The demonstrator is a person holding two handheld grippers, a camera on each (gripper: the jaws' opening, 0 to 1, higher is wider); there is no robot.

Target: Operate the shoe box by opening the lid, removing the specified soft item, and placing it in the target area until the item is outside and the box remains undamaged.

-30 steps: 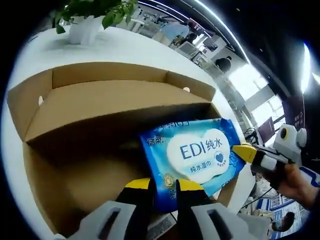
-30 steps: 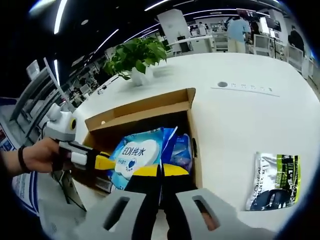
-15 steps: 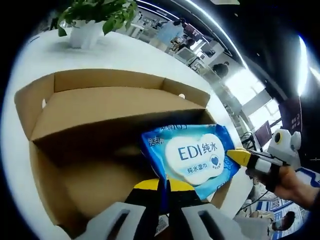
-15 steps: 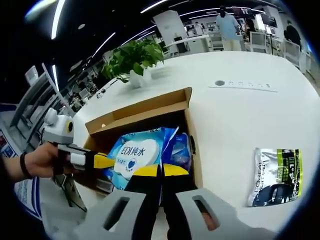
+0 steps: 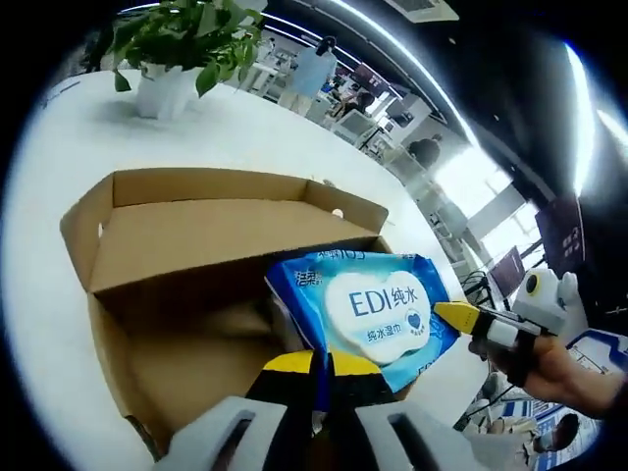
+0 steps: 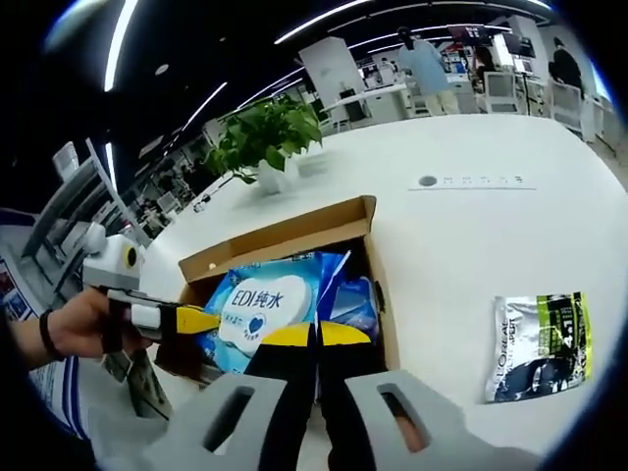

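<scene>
The brown cardboard shoe box [image 5: 196, 231] stands open on the white table, its lid flap folded back. A blue wet-wipes pack [image 5: 378, 304] with a white "EDI" label hangs over the box's near corner. My left gripper [image 5: 316, 363] is shut on the pack's lower edge. My right gripper [image 5: 456, 316] comes in from the right with its yellow tip at the pack's far corner. In the right gripper view, the pack [image 6: 260, 299] is above the box [image 6: 285, 231], my right gripper [image 6: 315, 335] is shut on its crumpled end, and the left gripper [image 6: 201, 319] pinches the other end.
A potted plant [image 5: 172, 59] stands behind the box on the white table [image 6: 471, 235]. A green and black sachet [image 6: 540, 348] lies to the right of the box. A round cable port [image 6: 427, 181] sits further back. People stand far behind.
My left gripper's jaws closed on the wipes pack. The pack has risen above the box's rim, with both grippers lifting it.
</scene>
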